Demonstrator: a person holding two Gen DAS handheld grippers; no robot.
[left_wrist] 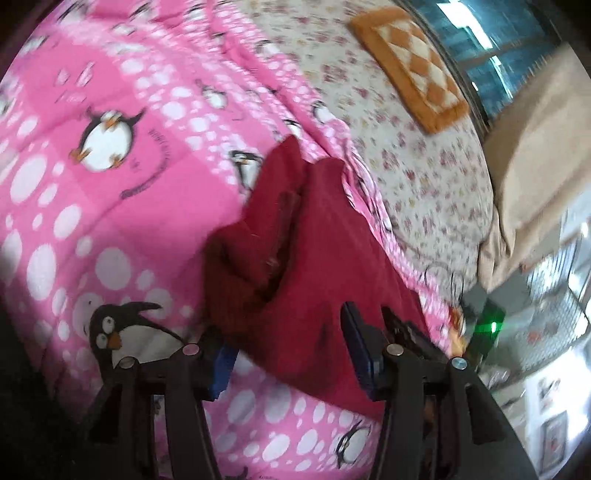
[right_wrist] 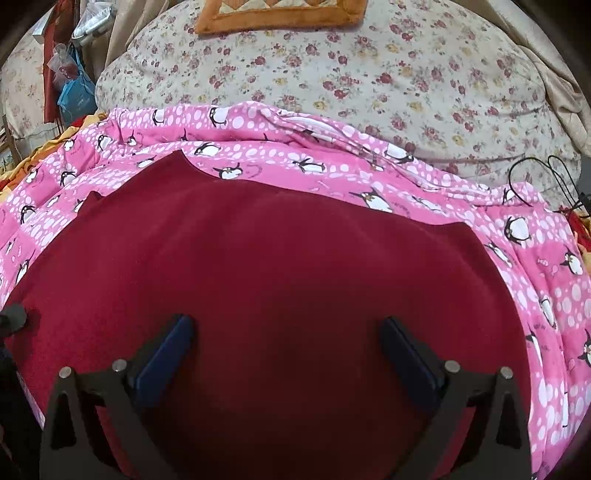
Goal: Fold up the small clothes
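A dark red garment [right_wrist: 277,258] lies spread flat on the pink penguin blanket [right_wrist: 535,295] in the right wrist view. My right gripper [right_wrist: 286,320] hovers over its near half with the jaws wide apart and nothing between the blue pads. In the left wrist view the same red garment [left_wrist: 295,240] is bunched and raised in a fold. Its edge runs between the fingers of my left gripper [left_wrist: 286,332], which is shut on the cloth. The cloth hides most of the left pad [left_wrist: 223,369]. This view is blurred by motion.
Beyond the blanket lies a floral sheet [right_wrist: 332,74] with an orange checked cushion [right_wrist: 280,14] at its far side. A black cable [right_wrist: 535,177] loops at the right edge of the blanket. Bags [right_wrist: 74,85] hang at the far left. A beige curtain [left_wrist: 535,166] hangs at the bed's right.
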